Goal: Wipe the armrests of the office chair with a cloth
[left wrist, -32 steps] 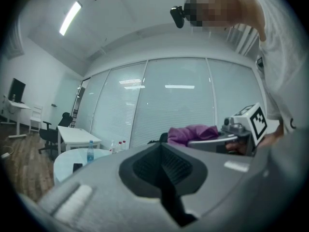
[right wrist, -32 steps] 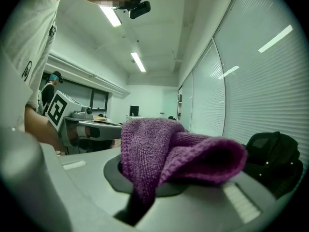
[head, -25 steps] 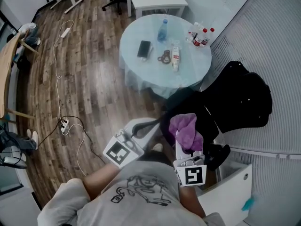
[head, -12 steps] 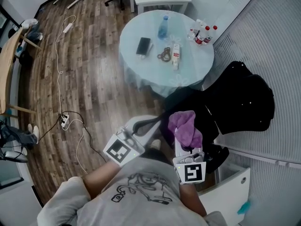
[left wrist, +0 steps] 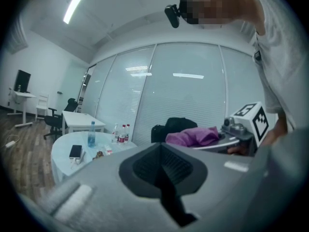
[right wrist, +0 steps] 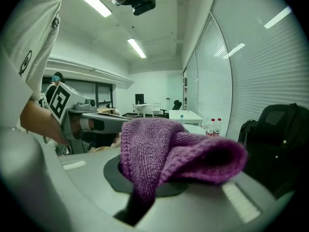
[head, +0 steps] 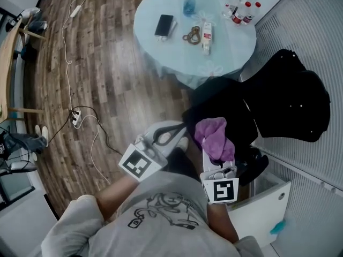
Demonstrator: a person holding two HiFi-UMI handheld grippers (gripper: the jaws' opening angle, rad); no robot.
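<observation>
The right gripper point(right wrist: 137, 204) clamps the purple cloth point(right wrist: 174, 153); the left gripper point(left wrist: 166, 187) is pinched together, empty. Wiping hasn't begun, I'd say. Next, the cloth must reach an armrest of the office chair point(head: 292, 103).

We find the head view looking steeply down onto the floor point(head: 102, 74), round tabletop point(head: 177, 55) and office chair point(head: 289, 100). The left gripper view, close behind its jaws, faces level toward the right tool point(left wrist: 207, 145); the right gripper view, its foreground filled by the cloth point(right wrist: 169, 153), faces the left tool point(right wrist: 116, 124). All three share the tabletop.
</observation>
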